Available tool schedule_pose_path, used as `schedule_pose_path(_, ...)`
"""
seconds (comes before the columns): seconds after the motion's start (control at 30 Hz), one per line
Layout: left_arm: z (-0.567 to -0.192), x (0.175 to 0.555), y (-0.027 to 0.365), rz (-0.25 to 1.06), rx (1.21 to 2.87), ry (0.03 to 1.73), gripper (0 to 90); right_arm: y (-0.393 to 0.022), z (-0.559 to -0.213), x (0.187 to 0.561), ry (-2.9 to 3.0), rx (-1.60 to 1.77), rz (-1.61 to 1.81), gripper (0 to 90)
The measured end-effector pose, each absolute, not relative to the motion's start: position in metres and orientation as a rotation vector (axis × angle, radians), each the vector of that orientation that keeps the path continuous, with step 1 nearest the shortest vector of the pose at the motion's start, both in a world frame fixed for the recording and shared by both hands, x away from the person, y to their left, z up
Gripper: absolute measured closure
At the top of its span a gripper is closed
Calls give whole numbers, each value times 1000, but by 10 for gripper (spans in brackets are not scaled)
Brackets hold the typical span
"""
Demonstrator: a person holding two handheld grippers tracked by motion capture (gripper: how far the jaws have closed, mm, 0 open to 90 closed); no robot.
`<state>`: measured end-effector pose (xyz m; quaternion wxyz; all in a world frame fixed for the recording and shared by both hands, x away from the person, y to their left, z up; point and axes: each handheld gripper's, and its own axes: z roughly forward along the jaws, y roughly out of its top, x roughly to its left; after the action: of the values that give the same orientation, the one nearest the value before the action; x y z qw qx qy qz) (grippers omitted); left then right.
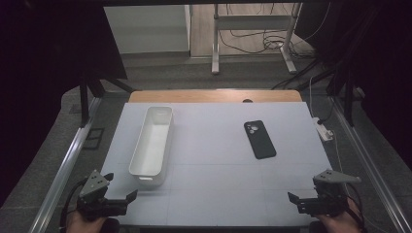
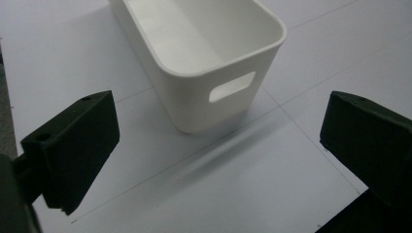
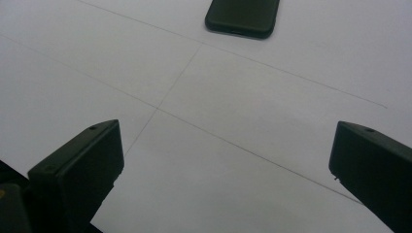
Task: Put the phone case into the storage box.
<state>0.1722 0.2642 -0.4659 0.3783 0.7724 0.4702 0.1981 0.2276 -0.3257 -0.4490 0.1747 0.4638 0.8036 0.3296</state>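
Nothing's really started yet: the phone [image 1: 259, 139] lies flat on the table [image 1: 214, 160], well to the right of the empty white bin [image 1: 151, 140], and both the left gripper [image 1: 120, 193] and right gripper [image 1: 302, 198] hang wide open, holding nothing.

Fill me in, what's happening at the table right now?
A person holds the left gripper and the right gripper at the near edge of the table, both open and empty. The white bin stands ahead of the left gripper, and the black phone lies face down ahead of the right. Neither is touched.
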Motion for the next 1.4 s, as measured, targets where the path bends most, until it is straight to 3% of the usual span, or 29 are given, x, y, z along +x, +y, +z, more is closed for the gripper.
schedule_pose_path(1.4, -466, 172, 265, 505, 1976, 1192, 16, -308, -442, 256, 2356, 1237, 897, 0)
